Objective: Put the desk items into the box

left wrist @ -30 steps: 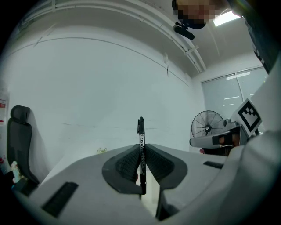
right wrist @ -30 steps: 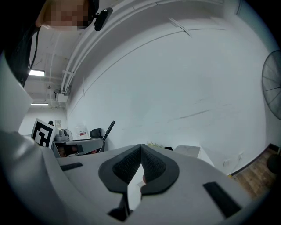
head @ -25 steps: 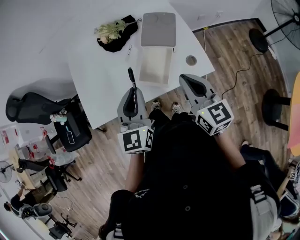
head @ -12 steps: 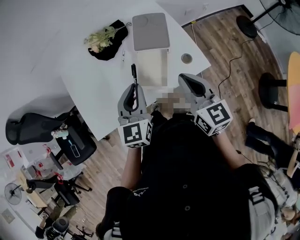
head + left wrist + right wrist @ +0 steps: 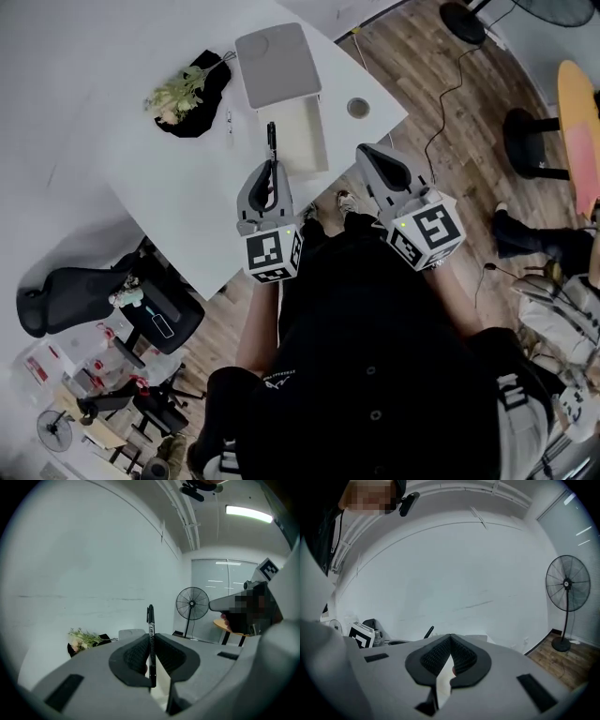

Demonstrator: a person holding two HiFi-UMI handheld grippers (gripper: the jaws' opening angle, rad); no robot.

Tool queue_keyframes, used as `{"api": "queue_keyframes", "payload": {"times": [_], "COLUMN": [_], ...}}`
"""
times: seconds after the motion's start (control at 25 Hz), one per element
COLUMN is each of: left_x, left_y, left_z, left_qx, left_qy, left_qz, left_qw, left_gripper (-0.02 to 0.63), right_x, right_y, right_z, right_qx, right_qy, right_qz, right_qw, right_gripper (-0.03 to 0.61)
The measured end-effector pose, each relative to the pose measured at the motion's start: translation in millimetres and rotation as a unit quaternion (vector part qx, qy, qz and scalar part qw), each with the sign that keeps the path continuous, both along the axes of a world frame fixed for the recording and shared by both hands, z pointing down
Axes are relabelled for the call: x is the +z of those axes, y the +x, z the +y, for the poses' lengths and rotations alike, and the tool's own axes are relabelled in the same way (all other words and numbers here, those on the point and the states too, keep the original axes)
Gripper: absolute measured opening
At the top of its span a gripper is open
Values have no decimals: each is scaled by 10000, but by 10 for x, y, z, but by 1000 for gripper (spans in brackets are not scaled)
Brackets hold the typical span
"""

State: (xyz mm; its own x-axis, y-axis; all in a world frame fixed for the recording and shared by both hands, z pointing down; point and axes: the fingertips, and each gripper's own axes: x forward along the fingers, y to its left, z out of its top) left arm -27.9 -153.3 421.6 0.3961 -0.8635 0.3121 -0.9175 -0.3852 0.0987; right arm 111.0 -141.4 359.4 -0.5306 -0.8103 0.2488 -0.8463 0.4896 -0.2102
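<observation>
Left gripper point(image 5: 269, 171) clamps a black marker point(image 5: 271, 137), open box point(image 5: 324, 141) just ahead looks empty, right gripper point(image 5: 368, 153) closed on nothing: barely started.

Left claw point(image 5: 269, 171) is out in front, jaws pinched on a black pen point(image 5: 271, 136) that sticks out past the tips (pointing away from the body). Right claw point(image 5: 367, 155) is level beside it, a little apart, jaws pressed together at the tips with nothing between them. Both forearms point(image 5: 255, 328) reach forward.
</observation>
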Motion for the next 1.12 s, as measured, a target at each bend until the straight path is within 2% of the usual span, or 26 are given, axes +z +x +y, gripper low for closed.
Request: {"api": "queue_keyframes", "payload": {"times": [0.44,1.12], "left_x": [562,1591], "left_y": [137,336], "left_z": [-257,-542], "left_qx": [619,1094], "left_qy": [-622,-1695], "left_qz": [-186,-671], "left_qw": [9960,9771], "left_gripper": [46,46], "right_x": [118,303], "right_y": [111,271], "right_z": [-7,-201], "right_qx": [647,1144], "right_qy": [-176,-414], "right_qz": [116,230], "right_qw": [9977,9923], "right_gripper": [-2,-2]}}
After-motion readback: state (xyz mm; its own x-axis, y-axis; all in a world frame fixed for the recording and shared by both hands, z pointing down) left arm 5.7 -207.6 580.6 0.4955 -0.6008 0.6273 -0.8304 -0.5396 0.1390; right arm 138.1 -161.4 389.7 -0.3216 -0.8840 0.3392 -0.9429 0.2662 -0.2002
